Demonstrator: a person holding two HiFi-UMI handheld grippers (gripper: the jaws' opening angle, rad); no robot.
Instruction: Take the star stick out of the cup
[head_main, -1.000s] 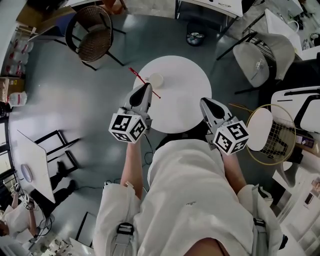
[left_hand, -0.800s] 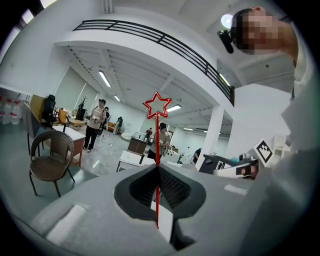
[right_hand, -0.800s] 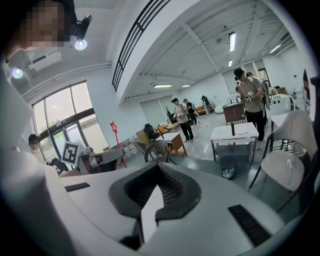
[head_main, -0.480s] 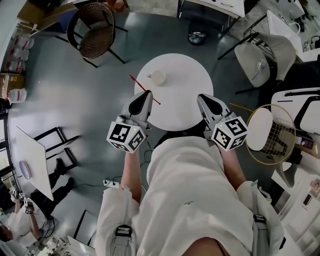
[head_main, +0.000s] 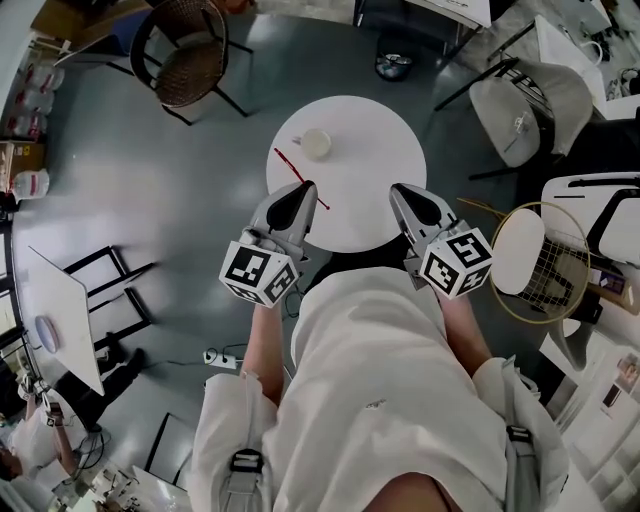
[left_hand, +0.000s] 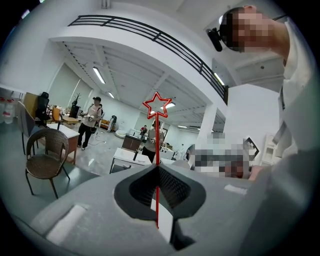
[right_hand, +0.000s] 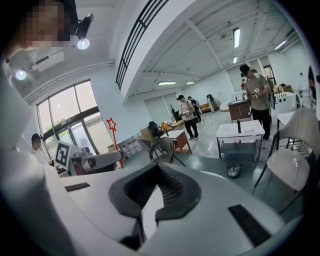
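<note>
Bright ceiling strip lights, sharp focus, fisheye-warped dark edges

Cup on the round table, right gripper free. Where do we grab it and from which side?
Probably the rim. The cup stands upright, mouth open upward, so the right gripper can put one of its fingers inside the wall, one outside. Come from above on its right, over bare table: the star stick in the left gripper lies off its left side.
</note>
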